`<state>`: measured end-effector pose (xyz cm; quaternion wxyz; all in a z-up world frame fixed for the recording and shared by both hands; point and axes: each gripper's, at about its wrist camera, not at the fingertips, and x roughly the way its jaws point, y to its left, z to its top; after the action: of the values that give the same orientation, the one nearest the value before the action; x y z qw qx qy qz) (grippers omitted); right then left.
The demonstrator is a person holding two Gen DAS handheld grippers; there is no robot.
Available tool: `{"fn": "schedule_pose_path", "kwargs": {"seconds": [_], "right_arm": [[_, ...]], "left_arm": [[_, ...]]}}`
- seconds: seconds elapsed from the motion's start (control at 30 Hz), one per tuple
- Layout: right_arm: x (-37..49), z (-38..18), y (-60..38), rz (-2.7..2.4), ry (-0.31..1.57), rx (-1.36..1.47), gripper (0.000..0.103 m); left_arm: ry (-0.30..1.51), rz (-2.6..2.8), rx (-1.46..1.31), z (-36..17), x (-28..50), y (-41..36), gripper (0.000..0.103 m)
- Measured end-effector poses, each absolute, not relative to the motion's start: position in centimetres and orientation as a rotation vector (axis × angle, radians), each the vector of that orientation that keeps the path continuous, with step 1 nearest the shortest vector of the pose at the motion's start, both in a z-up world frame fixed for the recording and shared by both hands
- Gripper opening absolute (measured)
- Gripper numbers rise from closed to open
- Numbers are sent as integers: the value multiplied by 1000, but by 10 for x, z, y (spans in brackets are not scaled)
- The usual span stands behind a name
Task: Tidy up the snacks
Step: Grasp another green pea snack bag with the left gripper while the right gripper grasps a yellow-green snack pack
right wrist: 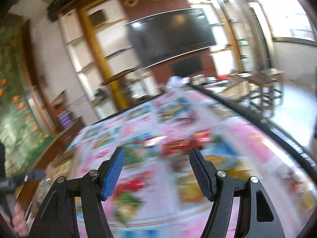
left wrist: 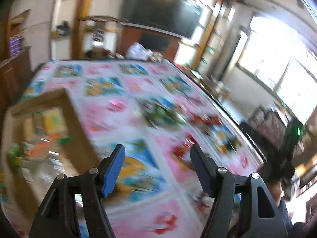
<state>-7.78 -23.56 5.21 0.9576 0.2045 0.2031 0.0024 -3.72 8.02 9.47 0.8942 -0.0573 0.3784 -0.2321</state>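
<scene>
Pink and blue patchwork cloth (left wrist: 138,91) fills my left wrist view, all smeared with motion blur. My left gripper (left wrist: 157,158) hangs above it with its jaws spread wide, nothing between them. Off to the left sits a cardboard box (left wrist: 79,130), open-topped, with blurred snack packets (left wrist: 39,138) inside in yellow, orange and green; I can't make out what each one is. On the right wrist camera, my right gripper (right wrist: 156,158) is likewise wide apart and holding nothing, just above the same cloth (right wrist: 247,138). Red snack packets (right wrist: 186,142) lie on the cloth just beyond its fingertips, too blurred to read. A dark television (right wrist: 172,33) hangs on the far wall, shelves either side.
</scene>
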Motion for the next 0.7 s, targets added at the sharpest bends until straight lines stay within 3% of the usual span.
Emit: {"fn": "schedule_pose_path", "kwargs": {"seconds": [0.2, 0.47, 0.5, 0.6, 0.7], "right_arm": [[-81, 27, -299, -28, 449, 706, 72], [-84, 24, -310, -40, 438, 764, 72], [-84, 23, -312, -41, 442, 774, 72], [-79, 21, -314, -55, 454, 772, 72], [-71, 19, -310, -82, 500, 749, 72]], "left_arm": [[936, -564, -30, 55, -35, 1, 68], [994, -545, 142, 26, -22, -61, 67], [1003, -530, 161, 23, -19, -65, 65], [1024, -508, 225, 13, -13, -78, 43], [985, -480, 273, 11, -13, -83, 37]]}}
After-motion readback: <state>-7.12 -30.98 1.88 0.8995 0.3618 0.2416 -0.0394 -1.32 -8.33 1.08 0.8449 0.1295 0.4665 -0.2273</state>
